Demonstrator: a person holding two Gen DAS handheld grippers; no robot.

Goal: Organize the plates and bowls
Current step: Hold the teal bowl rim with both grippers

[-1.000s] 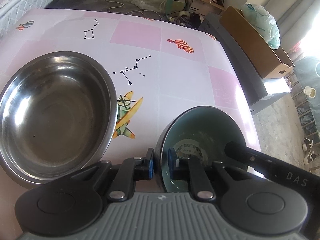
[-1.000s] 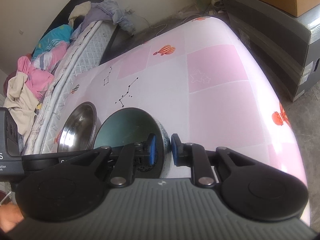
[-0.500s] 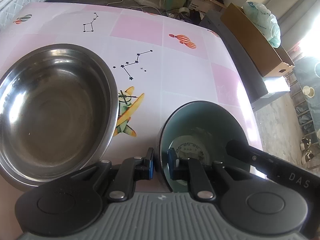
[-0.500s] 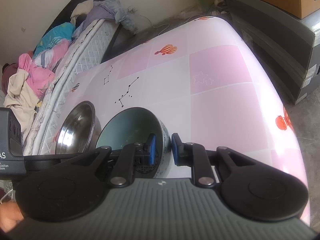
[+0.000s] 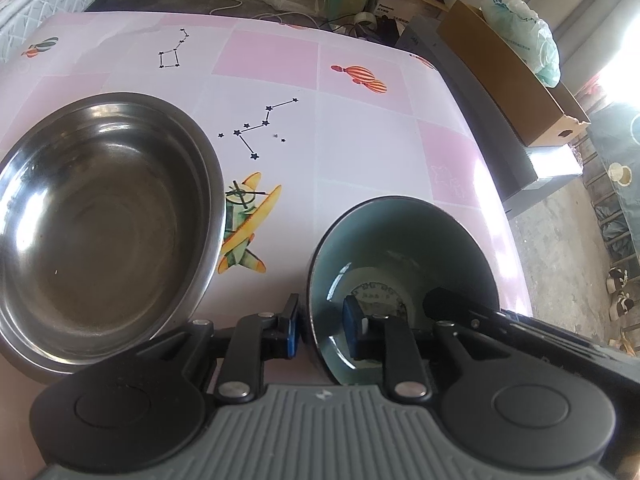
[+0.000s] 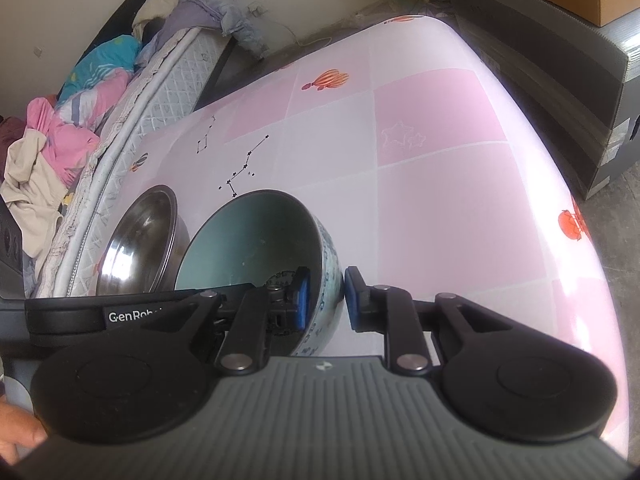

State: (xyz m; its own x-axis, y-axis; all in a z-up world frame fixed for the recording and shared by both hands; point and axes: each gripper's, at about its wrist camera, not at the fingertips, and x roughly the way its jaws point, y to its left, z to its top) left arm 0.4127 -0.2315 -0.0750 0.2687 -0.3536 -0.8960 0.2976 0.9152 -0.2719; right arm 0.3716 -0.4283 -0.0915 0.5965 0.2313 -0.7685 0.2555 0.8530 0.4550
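Note:
A teal ceramic bowl (image 5: 400, 240) with a blue-and-white patterned outside (image 6: 326, 280) is beside a large steel bowl (image 5: 100, 216) on the pink table (image 5: 360, 140). My left gripper (image 5: 320, 330) straddles the teal bowl's left rim. Its jaws are opening, and the blue pads (image 5: 354, 328) stand a little clear of the wall between them. My right gripper (image 6: 326, 300) is shut on the opposite rim, one pad inside and one outside. The steel bowl (image 6: 140, 240) lies just left of the teal one.
The table's right edge (image 5: 492, 184) drops to the floor, where dark flat boxes (image 5: 500, 132) and a cardboard box (image 5: 512, 92) stand. A mattress with heaped clothes (image 6: 80, 120) runs along the table's left side. A hand (image 6: 16, 436) shows at the lower left.
The left gripper's jaws have widened slightly and come off the teal bowl's rim. The right gripper keeps its hold. Both bowls stay about where they were.

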